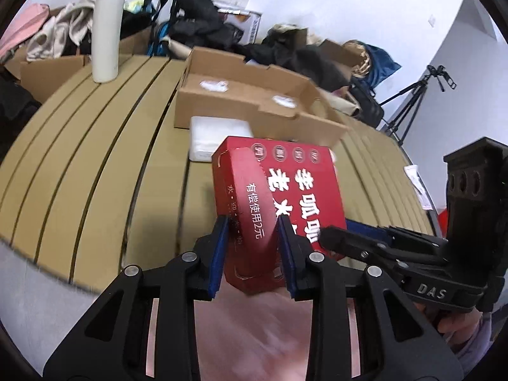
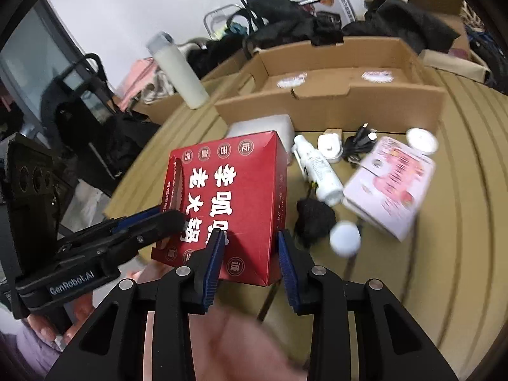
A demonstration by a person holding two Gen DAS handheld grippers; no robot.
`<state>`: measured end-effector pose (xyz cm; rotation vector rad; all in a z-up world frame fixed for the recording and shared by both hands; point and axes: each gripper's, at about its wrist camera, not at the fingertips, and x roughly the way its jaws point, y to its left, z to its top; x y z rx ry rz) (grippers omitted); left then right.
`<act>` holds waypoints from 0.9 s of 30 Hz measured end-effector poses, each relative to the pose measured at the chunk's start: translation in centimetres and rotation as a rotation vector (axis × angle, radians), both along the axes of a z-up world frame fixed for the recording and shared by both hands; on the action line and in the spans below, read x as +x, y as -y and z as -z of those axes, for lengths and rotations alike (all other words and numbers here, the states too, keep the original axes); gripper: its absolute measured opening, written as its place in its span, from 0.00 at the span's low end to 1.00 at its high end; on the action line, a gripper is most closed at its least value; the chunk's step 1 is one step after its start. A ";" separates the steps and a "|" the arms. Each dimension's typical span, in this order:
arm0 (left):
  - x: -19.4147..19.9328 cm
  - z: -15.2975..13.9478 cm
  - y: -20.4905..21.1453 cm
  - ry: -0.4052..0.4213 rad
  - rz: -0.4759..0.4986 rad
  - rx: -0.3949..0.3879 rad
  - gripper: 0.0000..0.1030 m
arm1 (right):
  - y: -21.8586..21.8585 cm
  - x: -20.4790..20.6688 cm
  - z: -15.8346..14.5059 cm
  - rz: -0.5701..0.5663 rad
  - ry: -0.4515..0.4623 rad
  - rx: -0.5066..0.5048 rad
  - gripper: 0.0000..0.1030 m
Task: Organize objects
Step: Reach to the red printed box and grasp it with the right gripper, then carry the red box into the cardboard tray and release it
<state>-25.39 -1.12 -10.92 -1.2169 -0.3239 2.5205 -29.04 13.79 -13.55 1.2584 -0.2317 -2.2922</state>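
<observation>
Both my grippers clamp one red printed cardboard tissue box (image 2: 231,203): left gripper (image 1: 252,247) pinches its left end, right gripper (image 2: 249,258) its near right corner. Its long axis runs away from me toward one open brown cardboard tray (image 2: 333,108), lying far, just beyond one white packet (image 1: 219,136).

table count, by kind.
one red box (image 2: 235,197), one carton (image 2: 333,95), one tall bottle (image 2: 177,70), one spray bottle (image 2: 320,171), one foam pad (image 2: 273,125), one pink box (image 2: 390,187), one cable (image 2: 362,141), one white ball (image 2: 345,238), two grippers.
</observation>
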 end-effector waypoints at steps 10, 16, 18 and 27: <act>3.0 -4.2 -2.2 -0.111 0.038 0.024 0.26 | -2.5 6.2 -3.9 0.045 -0.074 -0.003 0.30; -5.0 -7.2 -2.2 -0.140 0.035 0.040 0.26 | -2.2 -0.7 -7.1 0.029 -0.124 -0.011 0.30; -9.1 -7.7 -1.7 -0.144 0.044 0.055 0.26 | -1.8 -4.1 -7.8 0.024 -0.127 -0.010 0.30; -28.4 -2.4 0.7 0.016 -0.037 -0.023 0.26 | 2.0 -23.4 -4.8 0.009 -0.051 0.066 0.30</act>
